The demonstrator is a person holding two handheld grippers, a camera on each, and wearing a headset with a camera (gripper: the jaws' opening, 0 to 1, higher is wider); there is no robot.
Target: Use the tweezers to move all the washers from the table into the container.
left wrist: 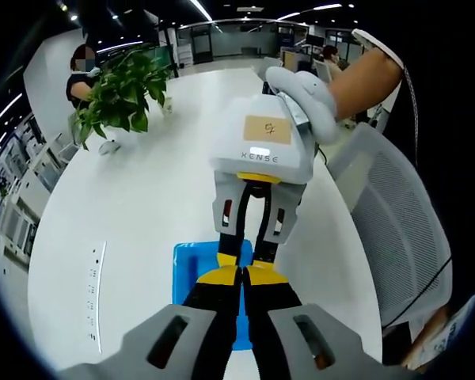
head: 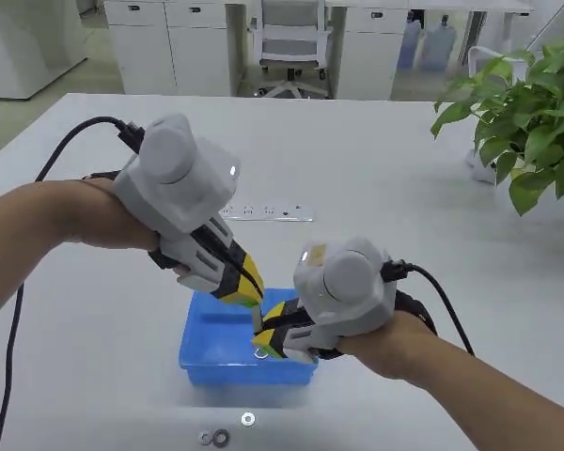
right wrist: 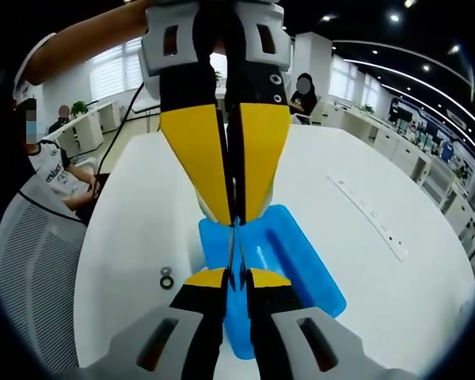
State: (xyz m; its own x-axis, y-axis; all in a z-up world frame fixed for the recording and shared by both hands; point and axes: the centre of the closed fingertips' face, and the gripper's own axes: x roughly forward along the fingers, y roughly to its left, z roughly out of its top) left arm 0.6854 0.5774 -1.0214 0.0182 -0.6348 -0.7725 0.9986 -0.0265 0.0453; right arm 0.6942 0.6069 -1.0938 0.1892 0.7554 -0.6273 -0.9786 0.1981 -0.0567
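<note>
Clamping thin tweezers (right wrist: 234,241) in the right gripper (right wrist: 231,273)'s narrow jaws, meeting the left gripper (right wrist: 231,218)'s closed jaws above the container (right wrist: 301,277), leaving washers (right wrist: 166,282) on the surface (right wrist: 127,237) left of the right jaws.

A white table (head: 376,160) carries a blue rectangular plastic container (head: 207,343) near its front edge. Three small metal ring washers (head: 248,419) lie on the table just in front of the container, one to the right of a close pair. Another washer (head: 261,353) sits inside the container by its front wall. The left gripper (head: 249,293) and right gripper (head: 274,343) meet tip to tip above the container. A flat white power strip (head: 263,211) lies behind it. A leafy green potted plant (head: 526,122) stands at the far right.
</note>
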